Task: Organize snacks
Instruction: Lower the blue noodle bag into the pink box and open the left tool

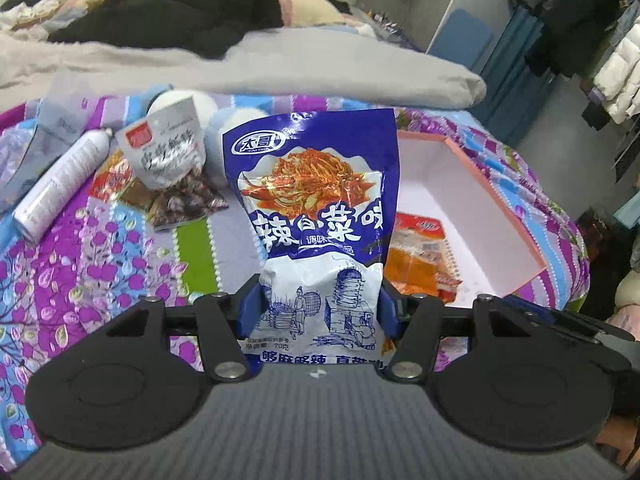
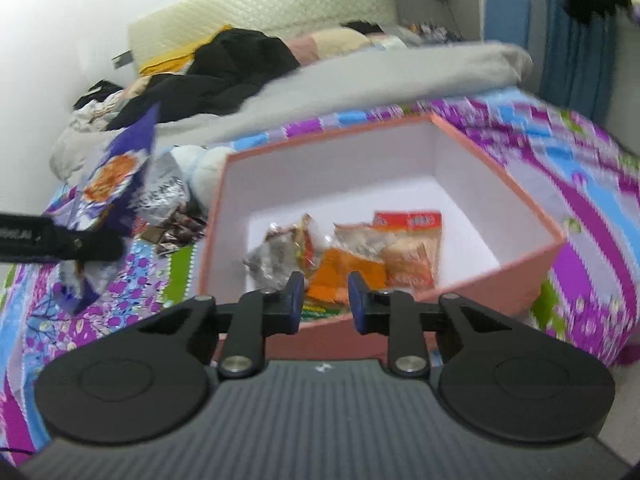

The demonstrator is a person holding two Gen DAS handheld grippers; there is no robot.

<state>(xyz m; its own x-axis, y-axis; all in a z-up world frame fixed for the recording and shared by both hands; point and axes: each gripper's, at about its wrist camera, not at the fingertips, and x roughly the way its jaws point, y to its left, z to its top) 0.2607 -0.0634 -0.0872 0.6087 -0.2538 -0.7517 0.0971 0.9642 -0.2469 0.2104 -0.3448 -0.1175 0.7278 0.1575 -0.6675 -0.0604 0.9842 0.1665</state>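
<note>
Snack packet (image 1: 316, 216), clamped upright in the left hand-held gripper (image 1: 318, 308) above the bed beside the pink box (image 1: 496, 216), awaits lowering inside; right hand-held gripper (image 2: 325, 300) hangs empty, jaws parted, over the box.

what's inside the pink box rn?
The pink box holds a few snack packets: orange-red ones and a silvery one. What lies under them is hidden, and the right tool blocks the near edge.
</note>
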